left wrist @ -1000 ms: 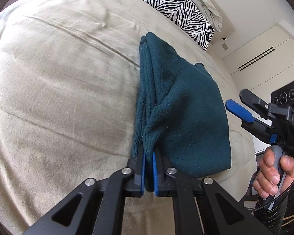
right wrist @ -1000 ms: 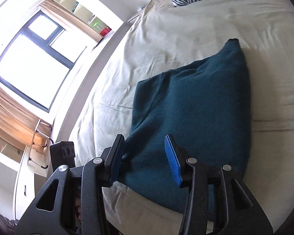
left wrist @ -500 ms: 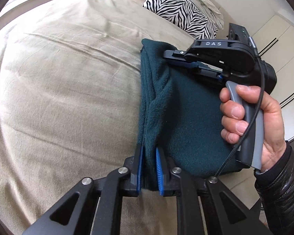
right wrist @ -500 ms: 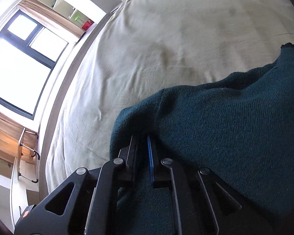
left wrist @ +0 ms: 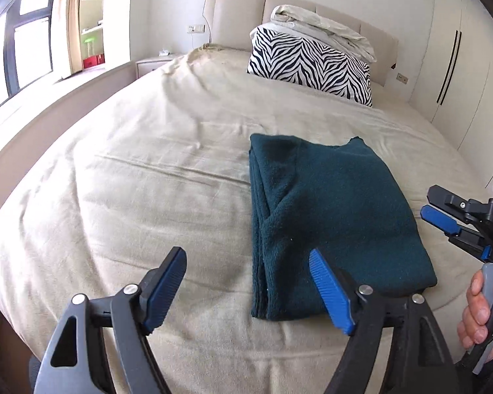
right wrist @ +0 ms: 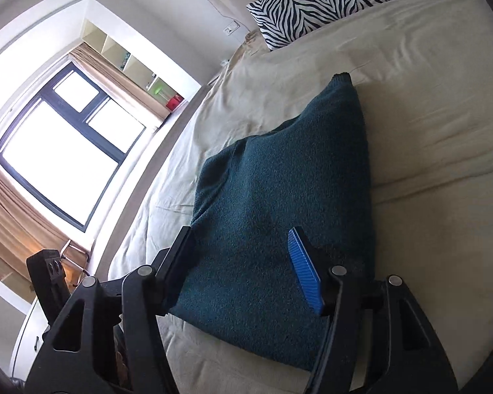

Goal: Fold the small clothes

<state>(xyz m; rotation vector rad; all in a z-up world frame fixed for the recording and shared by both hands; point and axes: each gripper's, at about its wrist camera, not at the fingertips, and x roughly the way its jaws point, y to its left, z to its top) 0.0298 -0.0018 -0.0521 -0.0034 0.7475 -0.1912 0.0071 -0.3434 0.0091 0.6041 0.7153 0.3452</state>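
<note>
Jaws of left gripper and right gripper have just been opening, empty; teal garment lies released near bed's front edge, seemingly folded.

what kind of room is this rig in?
A home bedroom, most likely: a bed with a beige sheet, an upholstered headboard, a zebra-print pillow, and tall wardrobe doors on one side.

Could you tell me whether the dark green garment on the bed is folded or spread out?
Folded: the dark green garment lies as a compact rectangle on the bed, stacked layers showing along its left edge.
</note>
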